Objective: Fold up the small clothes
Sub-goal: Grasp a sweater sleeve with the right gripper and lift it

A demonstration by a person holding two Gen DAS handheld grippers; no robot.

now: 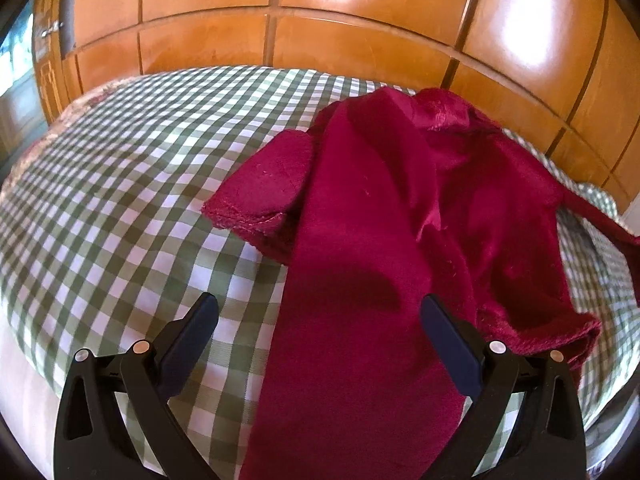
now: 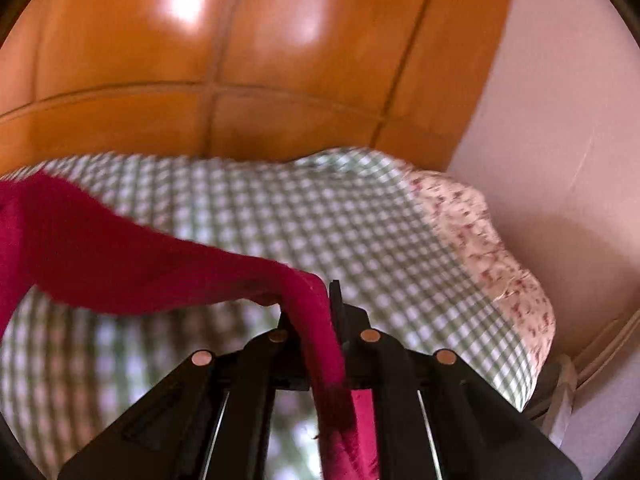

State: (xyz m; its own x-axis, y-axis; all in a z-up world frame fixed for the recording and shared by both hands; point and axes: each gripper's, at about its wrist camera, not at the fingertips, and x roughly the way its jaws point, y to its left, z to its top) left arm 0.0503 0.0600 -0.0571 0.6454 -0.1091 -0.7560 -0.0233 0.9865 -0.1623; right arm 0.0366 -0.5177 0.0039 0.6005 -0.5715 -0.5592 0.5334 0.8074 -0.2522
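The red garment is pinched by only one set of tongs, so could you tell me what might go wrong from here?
1. The right tongs pinch only a narrow strip of the red garment; pulling could slip it free.
2. The left tongs are open, so nothing anchors the bunched cloth; it may drag across the checked bedspread.

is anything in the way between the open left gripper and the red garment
Nothing visible. The left gripper is open right over the red garment on the checked bedspread, with no object between. The right gripper is shut on another part of it.
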